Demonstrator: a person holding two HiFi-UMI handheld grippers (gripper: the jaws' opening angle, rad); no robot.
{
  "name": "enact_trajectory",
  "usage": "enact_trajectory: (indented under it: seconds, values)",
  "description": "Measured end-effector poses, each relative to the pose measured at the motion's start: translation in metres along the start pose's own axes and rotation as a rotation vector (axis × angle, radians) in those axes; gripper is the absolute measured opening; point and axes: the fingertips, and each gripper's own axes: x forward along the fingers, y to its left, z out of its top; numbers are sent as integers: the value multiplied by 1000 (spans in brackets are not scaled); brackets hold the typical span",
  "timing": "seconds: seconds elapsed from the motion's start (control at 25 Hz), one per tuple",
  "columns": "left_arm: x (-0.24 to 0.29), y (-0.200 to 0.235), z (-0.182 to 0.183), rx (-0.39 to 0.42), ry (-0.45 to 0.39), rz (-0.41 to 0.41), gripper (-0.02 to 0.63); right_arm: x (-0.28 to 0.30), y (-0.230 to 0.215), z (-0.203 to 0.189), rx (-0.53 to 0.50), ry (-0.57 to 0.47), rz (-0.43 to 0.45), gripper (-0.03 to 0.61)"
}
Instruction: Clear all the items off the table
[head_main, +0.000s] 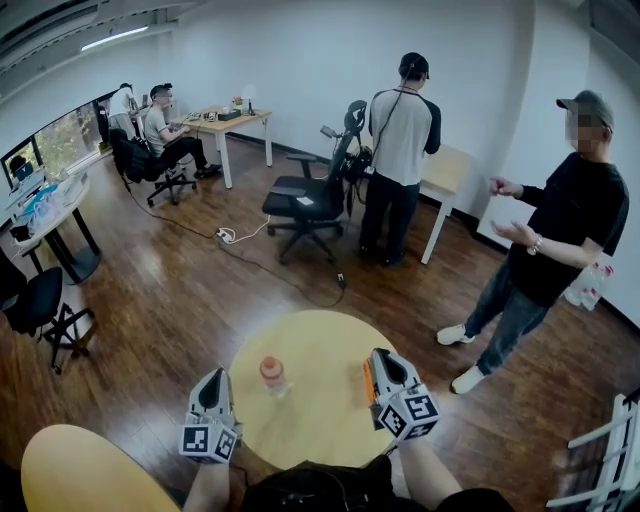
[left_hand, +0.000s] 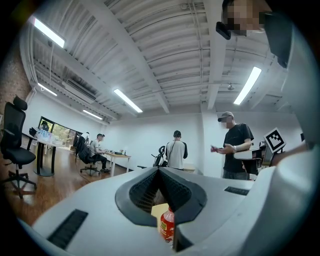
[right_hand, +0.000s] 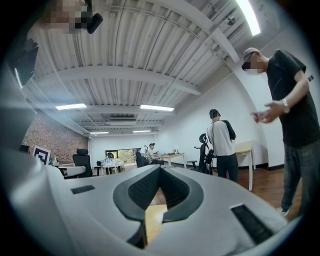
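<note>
Operator is holding both grippers at the near edge of the round table (head_main: 330, 425), both pointing roughly level, away from the body. Left gripper (head_main: 213, 380) is sitting with its jaws closed and nothing between them; its own view (left_hand: 160, 172) is showing the pads together. Right gripper (head_main: 379, 357) is in the same state, jaws together and empty (right_hand: 160, 170).

Only one item is showing on the table: a small bottle (head_main: 272, 374), red contents, standing upright left of centre. It is sitting between the two grippers, nearer the left one, and neither is touching it. The left gripper view is catching it (left_hand: 168, 226) low in the gap under the closed jaws, with the yellowish tabletop behind it.

Around the room: a person in black (head_main: 565, 235) is standing to the right on the wood floor, hands raised in front. Another person in a white top (head_main: 402, 140) is standing with their back turned beside an office chair (head_main: 308, 200). A second round table (head_main: 85, 470) is sitting at lower left.
</note>
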Motion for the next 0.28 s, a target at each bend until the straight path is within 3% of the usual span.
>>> enact_trajectory:
  seconds: [0.28]
  values:
    - [1,-3,-5,-4,3,-1,5,0,-6,-5,1,1,2,2]
